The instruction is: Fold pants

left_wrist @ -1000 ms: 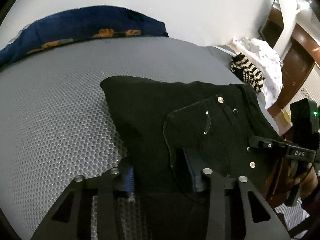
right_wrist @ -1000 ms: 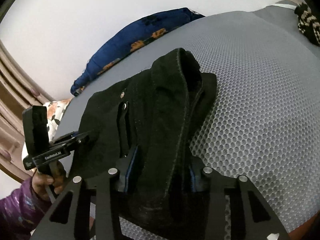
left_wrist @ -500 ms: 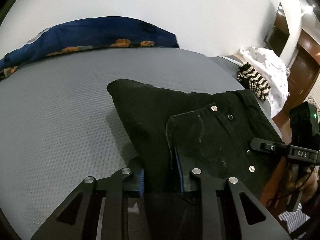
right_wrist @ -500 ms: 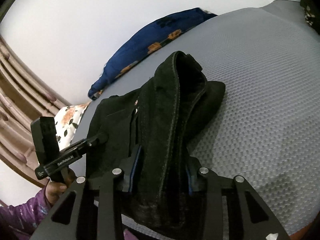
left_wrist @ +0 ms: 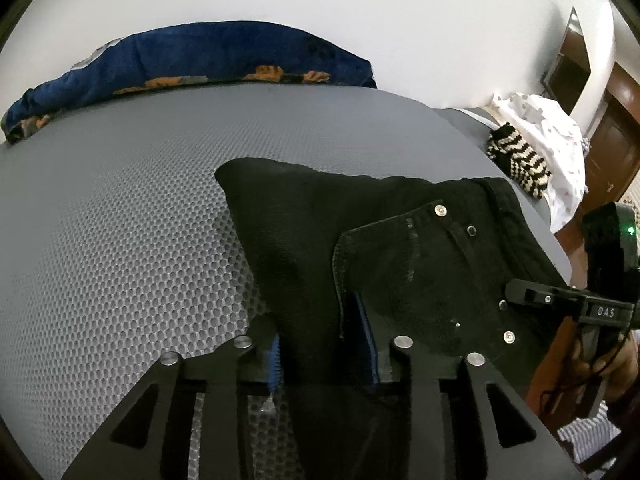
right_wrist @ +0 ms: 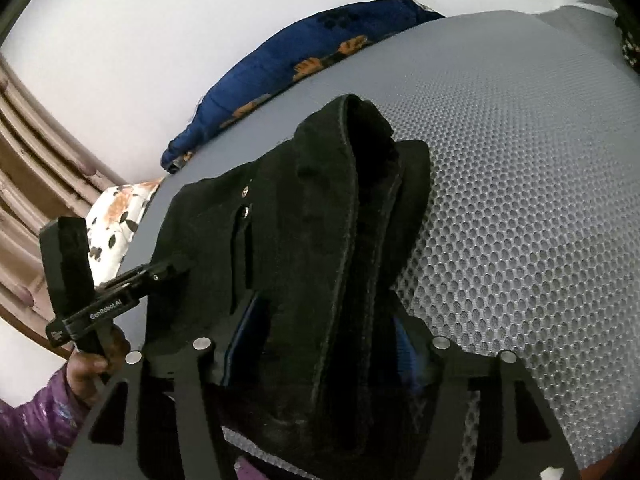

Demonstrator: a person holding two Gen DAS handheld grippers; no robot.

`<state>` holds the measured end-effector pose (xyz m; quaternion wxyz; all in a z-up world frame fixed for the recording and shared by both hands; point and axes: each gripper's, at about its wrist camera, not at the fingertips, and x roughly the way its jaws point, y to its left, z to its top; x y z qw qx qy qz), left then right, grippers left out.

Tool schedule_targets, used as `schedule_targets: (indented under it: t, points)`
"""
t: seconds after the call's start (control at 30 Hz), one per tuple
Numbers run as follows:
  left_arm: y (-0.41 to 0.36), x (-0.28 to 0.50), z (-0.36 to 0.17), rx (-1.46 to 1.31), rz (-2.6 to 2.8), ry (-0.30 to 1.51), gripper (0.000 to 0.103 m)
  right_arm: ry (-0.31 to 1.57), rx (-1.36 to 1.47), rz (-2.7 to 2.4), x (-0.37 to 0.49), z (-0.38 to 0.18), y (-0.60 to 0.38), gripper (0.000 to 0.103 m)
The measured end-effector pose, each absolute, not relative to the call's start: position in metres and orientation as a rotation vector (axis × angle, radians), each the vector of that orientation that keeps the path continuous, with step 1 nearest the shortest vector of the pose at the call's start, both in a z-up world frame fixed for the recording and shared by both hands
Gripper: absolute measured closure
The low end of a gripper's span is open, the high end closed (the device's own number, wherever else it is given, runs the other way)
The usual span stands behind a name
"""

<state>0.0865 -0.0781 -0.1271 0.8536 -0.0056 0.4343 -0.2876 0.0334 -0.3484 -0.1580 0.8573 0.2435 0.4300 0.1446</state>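
Black pants (left_wrist: pixel 400 240) lie folded on the grey mesh mattress (left_wrist: pixel 120 200), pocket and rivets facing up. My left gripper (left_wrist: pixel 322 348) straddles their near edge. Its jaws are opening: the cloth lies against the left pad, with a gap at the right pad. In the right wrist view the pants (right_wrist: pixel 320 200) bunch into a raised fold. My right gripper (right_wrist: pixel 324 344) is opening around that fold, and both blue pads stand off the cloth. The right gripper (left_wrist: pixel 560 300) also shows at the pants' right side, and the left gripper (right_wrist: pixel 120 292) shows at their left, held by a hand (right_wrist: pixel 92 364).
A dark blue blanket with orange prints (left_wrist: pixel 200 56) lies along the far edge against the white wall. A black-and-white striped item (left_wrist: pixel 520 164) and a white spotted cloth (left_wrist: pixel 552 128) sit at the right end. A floral pillow (right_wrist: pixel 116 216) lies beyond the left edge.
The right gripper's pads have spread apart off the bunched fold. The left pads narrowed onto the pants' edge, then widened a little. The left gripper has shifted sideways along the bed.
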Motion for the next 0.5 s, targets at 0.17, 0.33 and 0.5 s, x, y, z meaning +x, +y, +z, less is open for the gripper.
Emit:
schedule_targets:
  t: [0.17, 0.33, 0.5]
  points:
    - [-0.08, 0.088, -0.132, -0.01, -0.585, 0.921, 0.063, 0.909, 0.472, 0.303, 0.035, -0.156, -0.344, 0.046]
    - [-0.083, 0.089, -0.139, -0.007, -0.565, 0.925, 0.051, 0.898, 0.454, 0.323, 0.034, -0.155, -0.338, 0.061]
    - [-0.085, 0.086, -0.141, 0.008, -0.575, 0.905, 0.054, 0.889, 0.486, 0.336, 0.032, -0.156, -0.34, 0.066]
